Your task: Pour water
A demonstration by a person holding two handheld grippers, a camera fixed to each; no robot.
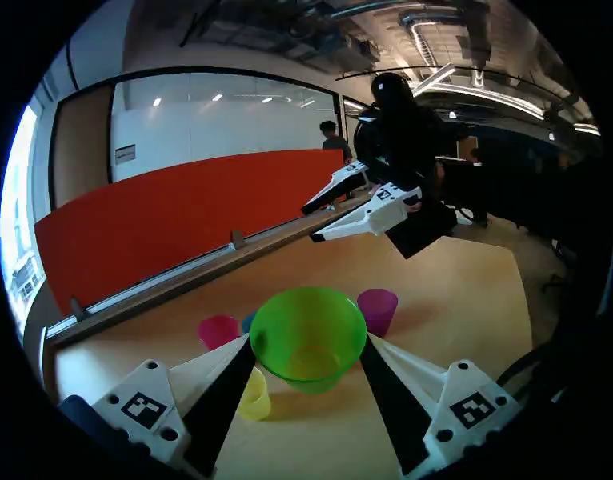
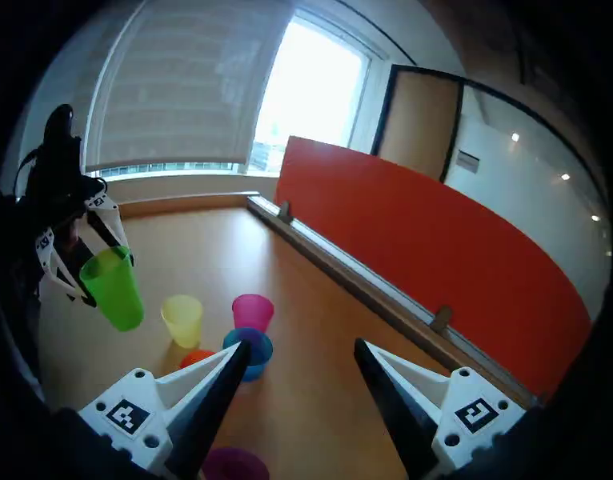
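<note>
So the left gripper [image 1: 306, 340] had both fingers clamped on the sides of the green cup [image 1: 310, 352], holding it up off the table [image 1: 466, 296]. The right gripper [image 2: 300, 344] was spread apart with nothing in it, hanging a bit above the other cups.

From the right gripper view, the green cup [image 2: 112, 290] sat out at the left, clear of the wood. Its long axis was close to upright, mouth up and leaning slightly away from the cluster, base angled down toward it. From the left gripper view you looked nearly straight into the mouth. Honestly couldn't tell if there was water in there; the bottom just looked yellowish.

My read: this was the carry step, cup picked up and pour not started. The yellow cup [image 2: 182, 318] was the nearest to it, with the pink cup [image 2: 253, 312] and blue cup [image 2: 250, 352] just past that. The next move would need the mouth brought over one of them, then a slow tip toward it so nothing slops.
</note>
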